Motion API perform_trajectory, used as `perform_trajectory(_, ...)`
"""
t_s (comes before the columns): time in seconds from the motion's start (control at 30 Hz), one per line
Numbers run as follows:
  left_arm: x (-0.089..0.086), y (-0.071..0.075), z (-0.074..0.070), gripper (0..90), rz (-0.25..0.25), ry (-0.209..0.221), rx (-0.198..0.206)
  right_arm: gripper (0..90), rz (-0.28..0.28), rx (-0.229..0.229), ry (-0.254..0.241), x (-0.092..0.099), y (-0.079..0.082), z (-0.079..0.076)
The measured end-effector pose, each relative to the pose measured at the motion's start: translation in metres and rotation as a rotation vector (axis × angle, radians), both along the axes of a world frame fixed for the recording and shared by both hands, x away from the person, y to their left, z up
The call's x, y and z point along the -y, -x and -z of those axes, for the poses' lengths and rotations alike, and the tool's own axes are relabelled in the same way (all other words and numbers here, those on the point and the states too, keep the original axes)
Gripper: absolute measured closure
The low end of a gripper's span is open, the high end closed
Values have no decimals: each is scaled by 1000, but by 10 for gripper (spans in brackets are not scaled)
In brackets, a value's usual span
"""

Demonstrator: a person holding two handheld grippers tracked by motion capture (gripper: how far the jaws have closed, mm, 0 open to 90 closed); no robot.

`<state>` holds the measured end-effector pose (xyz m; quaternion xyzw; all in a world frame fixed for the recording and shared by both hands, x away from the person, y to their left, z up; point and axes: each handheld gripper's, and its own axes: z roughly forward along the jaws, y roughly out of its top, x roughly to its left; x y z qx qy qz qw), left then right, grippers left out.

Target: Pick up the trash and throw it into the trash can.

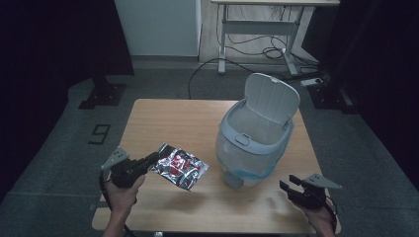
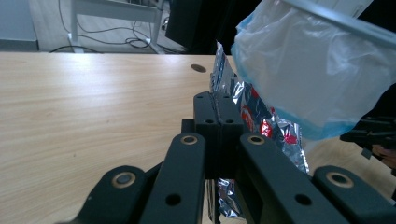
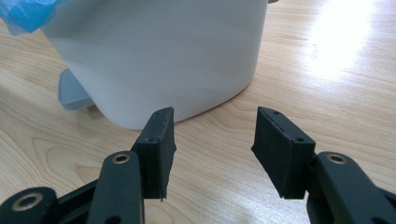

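A shiny silver foil packet with red print hangs above the wooden table, casting a shadow below it. My left gripper is shut on the packet's left edge. In the left gripper view the jaws pinch the foil packet, which stretches toward the bin liner. A white pedal bin with its lid raised and a blue-edged plastic liner stands right of the packet. My right gripper sits near the table's front right corner, open and holding nothing; its jaws face the bin's base.
The bin's grey pedal sticks out at its base toward the table's front. A white desk frame with loose cables on the floor stands behind the table. Bare wood lies left of and behind the packet.
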<state>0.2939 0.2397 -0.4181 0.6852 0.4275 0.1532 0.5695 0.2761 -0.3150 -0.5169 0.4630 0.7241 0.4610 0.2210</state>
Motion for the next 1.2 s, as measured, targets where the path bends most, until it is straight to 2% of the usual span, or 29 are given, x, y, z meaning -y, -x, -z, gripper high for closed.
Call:
perform_trajectory(0.33, 7, 0, -14, 900, 20, -8, 16, 476, 3, -3, 3, 0, -1, 1)
perform_trajectory(0.7, 17, 2, -38, 900, 48, -17, 52, 476, 12, -13, 3, 1, -2, 3)
perform_trajectory(1.2, 26, 2, -61, 900, 70, -16, 88, 476, 19, -18, 3, 1, -3, 4)
